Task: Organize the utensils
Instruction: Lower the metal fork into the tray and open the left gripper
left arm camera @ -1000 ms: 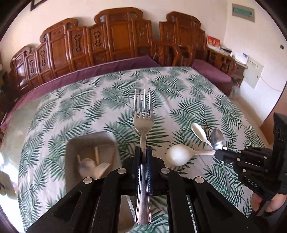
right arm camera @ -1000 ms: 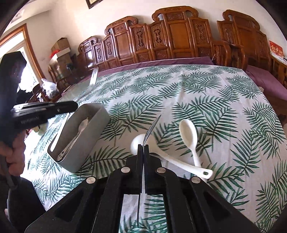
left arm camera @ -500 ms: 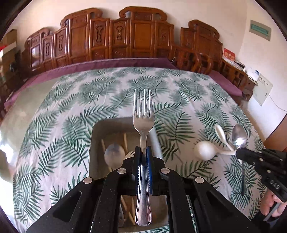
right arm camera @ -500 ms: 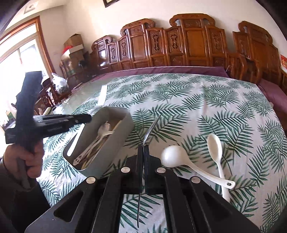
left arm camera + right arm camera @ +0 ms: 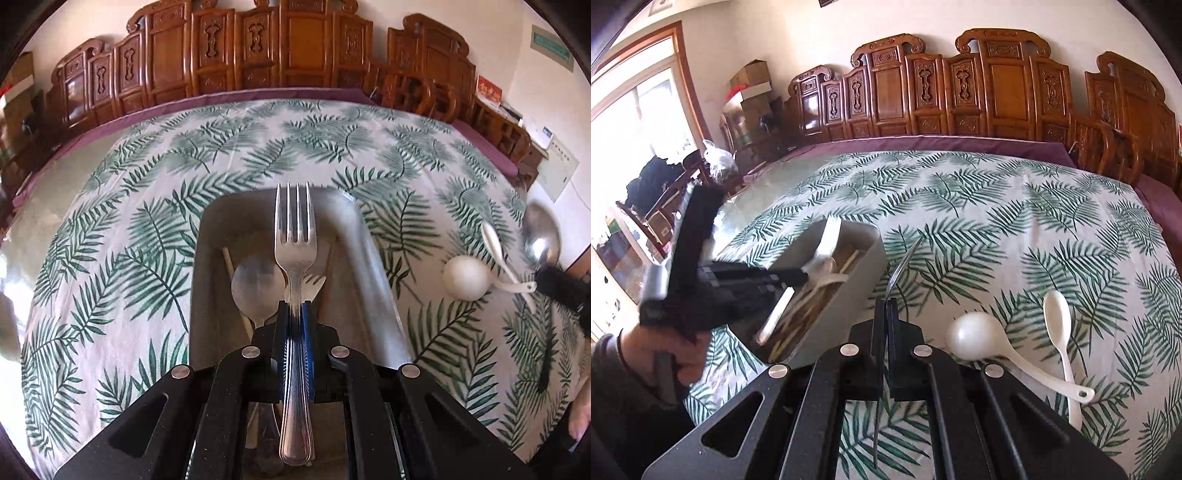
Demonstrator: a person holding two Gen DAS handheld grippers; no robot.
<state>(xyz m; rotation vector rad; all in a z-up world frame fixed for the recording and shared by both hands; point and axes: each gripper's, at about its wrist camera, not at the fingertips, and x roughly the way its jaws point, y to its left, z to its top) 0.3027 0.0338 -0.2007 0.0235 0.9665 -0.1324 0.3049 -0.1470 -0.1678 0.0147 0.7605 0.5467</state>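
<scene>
Fork (image 5: 295,254) in left tongs (image 5: 295,314) above grey bin (image 5: 354,236), lettering seemingly unreadable.

Steel fork (image 5: 295,236) above grey bin (image 5: 364,258); two white spoons (image 5: 1057,314) on cloth.

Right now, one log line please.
left gripper: fork, over bin | right gripper: metal spoon | on cloth: ladle, white spoon

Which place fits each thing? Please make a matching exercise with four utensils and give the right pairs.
Things:
1. fork
2. metal spoon
3. ladle
4. chopsticks

Places:
A. lying in the grey bin
B. held in the right gripper
C. held in the left gripper
D. lying on the tablecloth

Pairs: 1-C, 2-B, 3-D, 4-A
</scene>
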